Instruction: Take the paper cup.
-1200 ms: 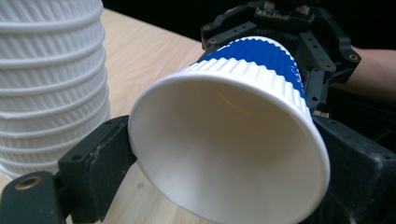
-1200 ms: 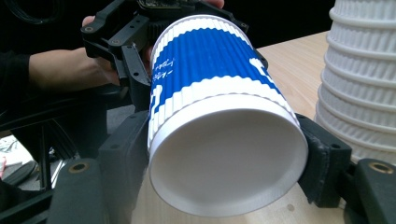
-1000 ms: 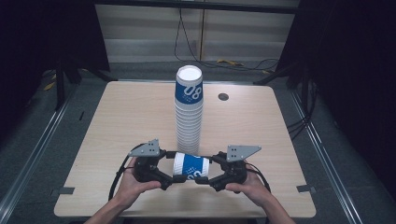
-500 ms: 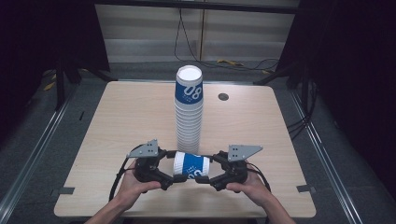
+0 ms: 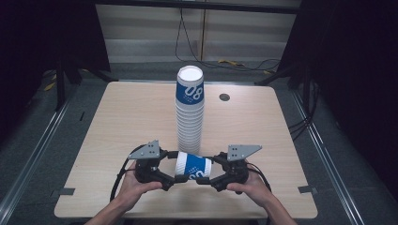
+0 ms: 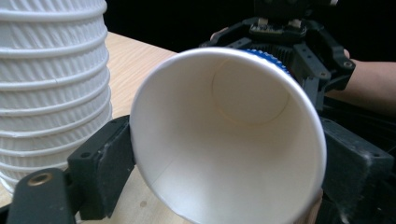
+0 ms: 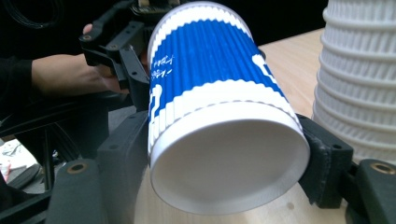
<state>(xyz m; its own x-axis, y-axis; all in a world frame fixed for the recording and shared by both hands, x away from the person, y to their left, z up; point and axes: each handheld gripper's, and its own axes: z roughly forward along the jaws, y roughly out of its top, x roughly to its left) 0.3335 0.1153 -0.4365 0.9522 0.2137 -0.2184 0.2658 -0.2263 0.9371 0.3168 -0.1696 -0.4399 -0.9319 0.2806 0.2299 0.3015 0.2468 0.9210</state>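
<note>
A blue-and-white ribbed paper cup (image 5: 192,166) lies on its side just above the table, held between both grippers. My left gripper (image 5: 172,168) is shut on its rim end; in the left gripper view the cup's open mouth (image 6: 229,135) sits between the jaws (image 6: 229,158). My right gripper (image 5: 210,169) flanks the base end. Its jaws have just been opening, but in the right gripper view the cup (image 7: 210,93) is between them (image 7: 224,163) and both pads touch its base. A tall stack of cups (image 5: 190,112) stands just behind.
The wooden table (image 5: 117,122) has a small round hole (image 5: 224,97) at the back right. The stack (image 6: 51,84) is close beside the held cup, also close in the right gripper view (image 7: 359,70). Dark floor and rails surround the table.
</note>
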